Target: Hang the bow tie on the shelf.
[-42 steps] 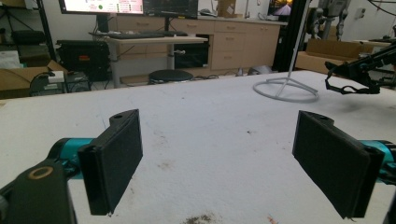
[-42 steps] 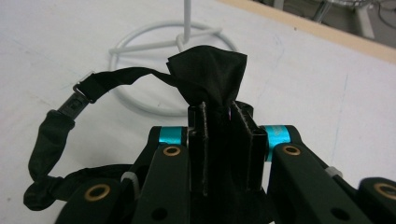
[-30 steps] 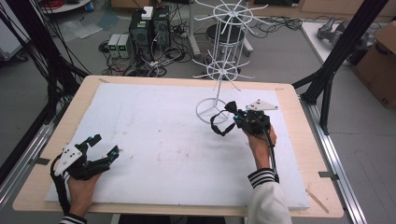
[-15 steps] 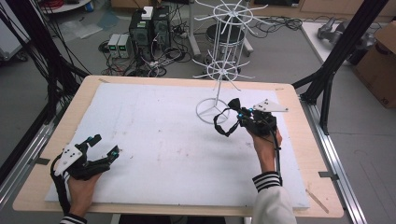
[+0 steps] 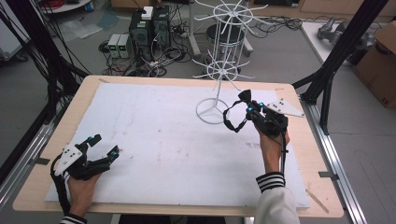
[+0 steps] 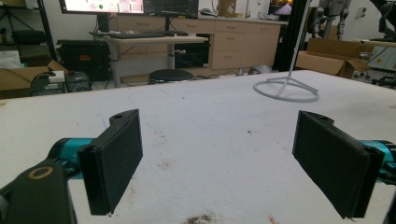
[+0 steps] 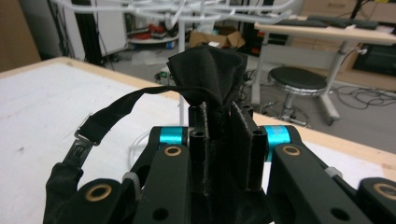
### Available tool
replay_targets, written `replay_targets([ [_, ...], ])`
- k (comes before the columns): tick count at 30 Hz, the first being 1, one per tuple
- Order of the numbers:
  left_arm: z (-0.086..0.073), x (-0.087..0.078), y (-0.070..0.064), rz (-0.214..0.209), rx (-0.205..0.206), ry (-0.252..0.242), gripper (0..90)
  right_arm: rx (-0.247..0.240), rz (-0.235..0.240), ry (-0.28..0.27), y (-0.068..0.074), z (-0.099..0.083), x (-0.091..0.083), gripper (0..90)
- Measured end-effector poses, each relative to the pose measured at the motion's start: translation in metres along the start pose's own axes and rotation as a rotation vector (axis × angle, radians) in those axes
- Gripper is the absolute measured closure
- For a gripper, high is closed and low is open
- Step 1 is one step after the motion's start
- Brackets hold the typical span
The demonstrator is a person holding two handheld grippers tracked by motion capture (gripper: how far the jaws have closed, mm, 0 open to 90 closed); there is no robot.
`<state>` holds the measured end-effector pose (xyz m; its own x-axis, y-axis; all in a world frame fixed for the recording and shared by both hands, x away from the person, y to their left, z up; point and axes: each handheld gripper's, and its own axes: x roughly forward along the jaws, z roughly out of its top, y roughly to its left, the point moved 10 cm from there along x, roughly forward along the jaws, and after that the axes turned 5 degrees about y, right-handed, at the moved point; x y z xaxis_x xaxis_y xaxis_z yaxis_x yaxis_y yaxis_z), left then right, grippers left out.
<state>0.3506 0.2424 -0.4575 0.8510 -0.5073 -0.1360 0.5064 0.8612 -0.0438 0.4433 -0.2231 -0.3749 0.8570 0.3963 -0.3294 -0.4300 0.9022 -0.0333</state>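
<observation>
Between the right gripper's [image 7: 219, 135] clamped jaws sits a black strapped fabric piece [image 7: 208, 74], just before the white wire rack [image 5: 219, 70]. Its dangling strap [image 5: 231, 119] could snag a prong. Left gripper [image 6: 219, 158] rests open.

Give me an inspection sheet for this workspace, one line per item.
Surface: white mat on a wooden table, faintly stained.
Job's things: black strapped fabric item clamped in the right gripper; white wire rack standing on the mat.
Clutter: nothing seen.
Grippers: right gripper shut on the fabric item beside the rack's base; left gripper open, low at the near left.
Cables: a black one runs along each forearm.
Surroundings: computers, cords and a stool on the floor beyond.
</observation>
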Motion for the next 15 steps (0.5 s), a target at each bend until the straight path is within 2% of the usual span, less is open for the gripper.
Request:
replay_targets([
  [4,0.000,0.000,0.000,0.000,0.000,0.000,16.2,0.017,-0.021,-0.027,-0.005,0.004,-0.005,77.4],
  [7,0.000,0.000,0.000,0.000,-0.001,-0.001,16.3,0.025,-0.022,-0.041,-0.006,0.005,-0.007,77.4],
  [10,0.000,0.000,0.000,0.000,0.000,0.000,16.3,0.026,-0.029,-0.077,-0.007,0.011,-0.011,77.3],
  [15,0.000,0.000,0.000,0.001,0.000,0.001,16.3,0.027,-0.022,-0.096,-0.006,0.014,-0.013,77.3],
])
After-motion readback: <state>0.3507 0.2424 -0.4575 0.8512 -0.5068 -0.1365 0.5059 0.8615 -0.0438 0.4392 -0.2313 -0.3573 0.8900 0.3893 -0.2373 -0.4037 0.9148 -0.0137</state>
